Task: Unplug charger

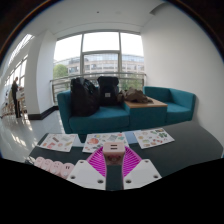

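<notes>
A small white, boxy charger (113, 147) sits between my fingertips, over the dark table (190, 147). My gripper (113, 153) is shut on it, and the pink pads (98, 160) press on its two sides. I see no socket or power strip around it. Its underside and any prongs are hidden by the fingers.
Printed sheets (155, 137) (58, 142) lie on the table beyond the fingers. A row of pale round items (50, 166) is left of the fingers. Behind the table stands a teal sofa (170, 100) with two dark backpacks (84, 97). A person (14, 98) stands by the windows.
</notes>
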